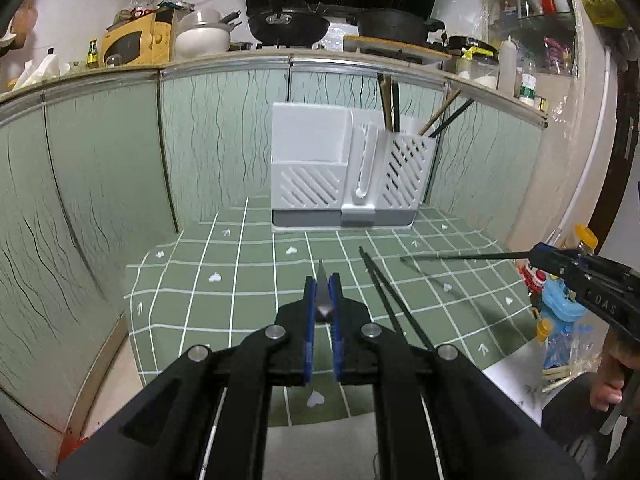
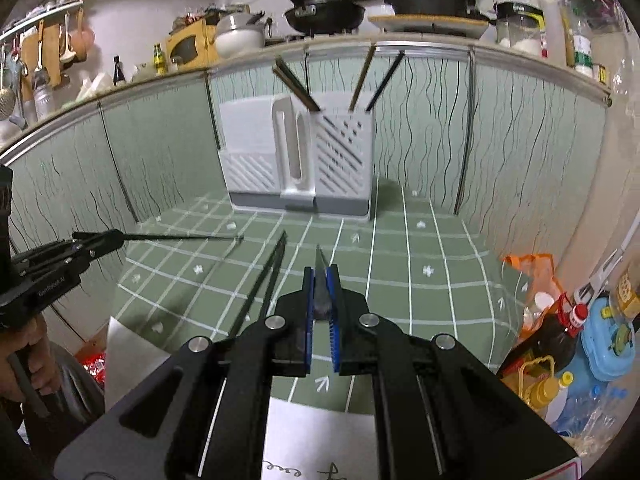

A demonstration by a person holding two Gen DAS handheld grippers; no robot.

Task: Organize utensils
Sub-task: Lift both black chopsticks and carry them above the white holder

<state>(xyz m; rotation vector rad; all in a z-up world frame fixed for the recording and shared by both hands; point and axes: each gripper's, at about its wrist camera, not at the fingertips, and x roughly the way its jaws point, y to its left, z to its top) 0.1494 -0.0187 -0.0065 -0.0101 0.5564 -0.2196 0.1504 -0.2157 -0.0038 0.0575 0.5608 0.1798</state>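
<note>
Each tool, left tool (image 1: 322, 280) and right tool (image 2: 320, 274), is clenched on one black chopstick (image 1: 460, 257) in front of the white holder (image 1: 348, 168); two chopsticks (image 1: 394, 300) lie on the table (image 1: 224, 320).

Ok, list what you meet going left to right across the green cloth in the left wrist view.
left gripper, shut on a chopstick → pair of black chopsticks lying on the cloth → right gripper, shut on a second chopstick
</note>
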